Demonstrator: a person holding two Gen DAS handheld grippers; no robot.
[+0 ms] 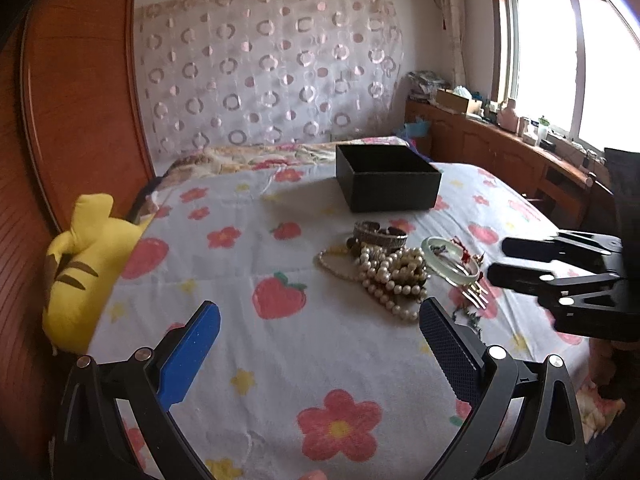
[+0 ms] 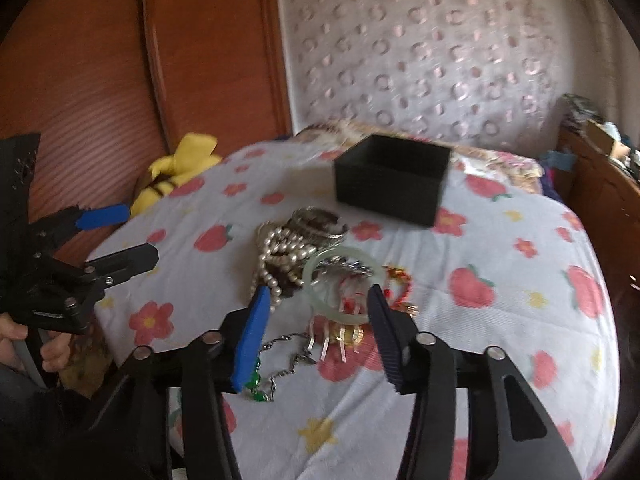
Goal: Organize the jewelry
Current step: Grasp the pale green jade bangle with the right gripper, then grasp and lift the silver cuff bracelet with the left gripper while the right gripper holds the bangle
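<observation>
A pile of jewelry lies on the flowered bedspread: pearl necklaces (image 1: 394, 274) (image 2: 280, 260), a silver cuff bracelet (image 1: 380, 234) (image 2: 316, 222), a pale green jade bangle (image 1: 450, 262) (image 2: 332, 286), a red cord piece (image 2: 396, 280), a gold comb (image 1: 476, 294) and a chain with green beads (image 2: 276, 364). An open black box (image 1: 386, 178) (image 2: 390, 176) stands beyond the pile. My left gripper (image 1: 320, 320) is open and empty, short and left of the pile. My right gripper (image 2: 318, 300) is open and empty, its fingers on either side of the jade bangle, just above it.
A yellow plush toy (image 1: 80, 264) (image 2: 180, 168) lies at the bed's left edge against the wooden headboard (image 1: 72, 100). A wooden cabinet (image 1: 500, 148) with clutter runs under the window at right. A patterned curtain (image 1: 272, 68) hangs behind the bed.
</observation>
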